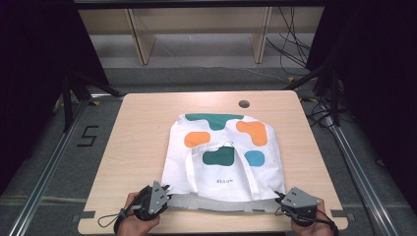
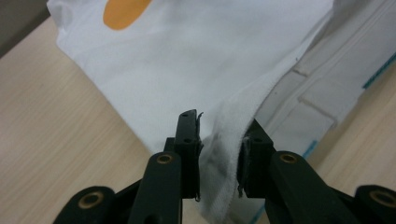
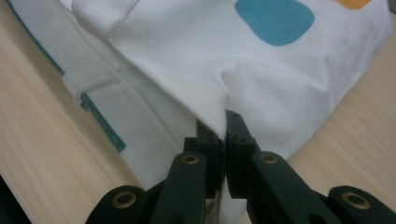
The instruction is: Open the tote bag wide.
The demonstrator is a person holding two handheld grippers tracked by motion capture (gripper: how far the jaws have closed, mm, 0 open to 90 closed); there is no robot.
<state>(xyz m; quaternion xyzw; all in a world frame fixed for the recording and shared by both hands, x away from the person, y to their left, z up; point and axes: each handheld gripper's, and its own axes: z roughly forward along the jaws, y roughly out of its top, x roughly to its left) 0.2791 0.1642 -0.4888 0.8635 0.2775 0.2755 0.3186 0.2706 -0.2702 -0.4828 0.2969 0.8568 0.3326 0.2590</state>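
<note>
In the middle of the worktop [image 1: 142, 128] lies the white tote bag [image 1: 223, 169], flat, with its green, orange and blue patches facing up and its handles [image 1: 196, 162] folded over the body. Its open edge is at my side, near the worktop's front edge. My right tongs [image 3: 223, 125] are clenched on the right corner of this edge; the cloth is pinched tight between the jaws. My left tongs [image 2: 219, 140] stand at the left corner with the hem [image 2: 224, 154] between the jaws, but the jaws are apart and the pads do not press, so this side is released. I judge the step is to hold both corners for lifting or folding the bag. To do it well, I should close the left tongs fully on the hem, taking both layers, before I move. Then both hands should rise together, so the cloth stays even and does not slip.
</note>
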